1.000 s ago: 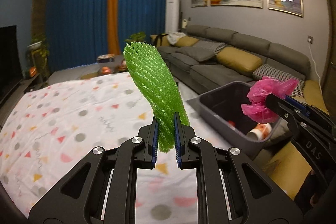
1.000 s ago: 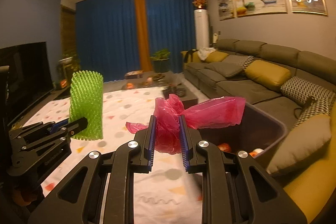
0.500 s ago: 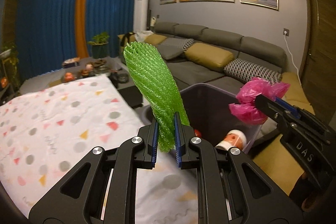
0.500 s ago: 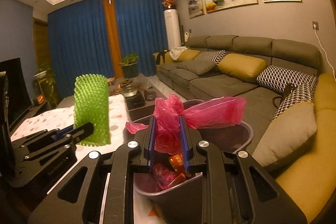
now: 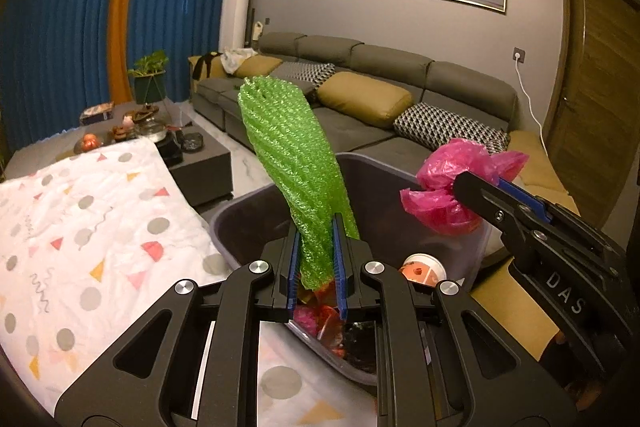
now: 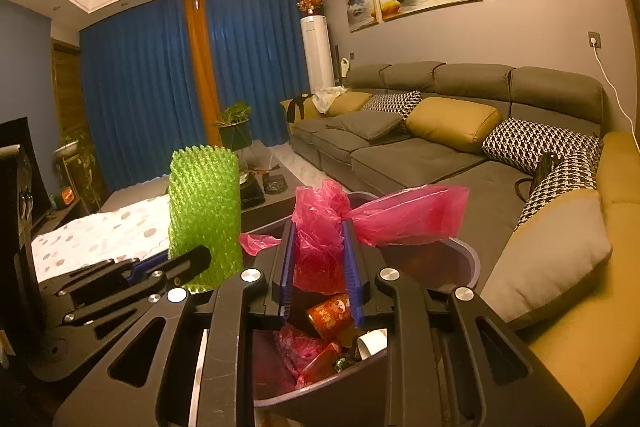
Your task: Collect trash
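We note L gripper (image 5: 316, 269) jaws nearly closed, pinching green foam net sleeve (image 5: 294, 163), and R gripper (image 6: 320, 267) jaws narrow, clamping pink plastic bag (image 6: 320, 227), both over grey trash bin (image 6: 466, 263).

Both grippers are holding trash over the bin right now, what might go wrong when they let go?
1. The green foam net stands tall and leans toward the cloth side of the bin; on release from the left gripper it may tip over the rim.
2. The pink bag in the right gripper is light, with a tail reaching the far rim; it may drape there.
3. The bin looks fairly full, so light trash may sit high.
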`<state>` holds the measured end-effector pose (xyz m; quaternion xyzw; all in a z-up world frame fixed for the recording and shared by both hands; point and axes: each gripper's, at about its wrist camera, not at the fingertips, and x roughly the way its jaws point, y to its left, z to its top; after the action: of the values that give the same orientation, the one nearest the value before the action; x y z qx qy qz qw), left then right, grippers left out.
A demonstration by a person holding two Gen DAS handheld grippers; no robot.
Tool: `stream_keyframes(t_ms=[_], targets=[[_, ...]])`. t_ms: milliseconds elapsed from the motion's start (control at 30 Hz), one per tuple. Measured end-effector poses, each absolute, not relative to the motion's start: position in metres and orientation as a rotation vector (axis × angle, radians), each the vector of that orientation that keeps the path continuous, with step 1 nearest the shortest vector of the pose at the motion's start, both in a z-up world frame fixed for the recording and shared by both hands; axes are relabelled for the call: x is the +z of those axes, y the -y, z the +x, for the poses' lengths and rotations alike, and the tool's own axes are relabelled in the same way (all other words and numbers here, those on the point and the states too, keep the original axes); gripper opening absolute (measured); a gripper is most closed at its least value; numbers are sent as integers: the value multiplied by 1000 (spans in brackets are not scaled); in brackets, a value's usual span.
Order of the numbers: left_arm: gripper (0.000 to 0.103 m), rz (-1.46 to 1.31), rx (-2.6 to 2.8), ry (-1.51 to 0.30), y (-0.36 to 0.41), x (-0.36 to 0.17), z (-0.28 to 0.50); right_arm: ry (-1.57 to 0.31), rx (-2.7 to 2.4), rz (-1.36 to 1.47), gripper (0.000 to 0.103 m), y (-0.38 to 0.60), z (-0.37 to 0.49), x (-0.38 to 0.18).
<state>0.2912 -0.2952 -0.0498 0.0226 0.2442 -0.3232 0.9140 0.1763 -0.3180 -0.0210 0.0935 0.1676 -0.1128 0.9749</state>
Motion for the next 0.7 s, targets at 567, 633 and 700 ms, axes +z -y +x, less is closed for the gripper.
stream_keyframes(t_ms=[567, 633, 700], targets=[[65, 21, -674, -509, 285, -61, 306, -336, -250, 204, 42, 318, 176, -17], [71, 14, -656, -502, 278, -60, 305, -335, -253, 205, 47, 317, 174, -16], [82, 16, -621, -488, 270, -59, 302, -336, -259, 206, 57, 316, 172, -15]])
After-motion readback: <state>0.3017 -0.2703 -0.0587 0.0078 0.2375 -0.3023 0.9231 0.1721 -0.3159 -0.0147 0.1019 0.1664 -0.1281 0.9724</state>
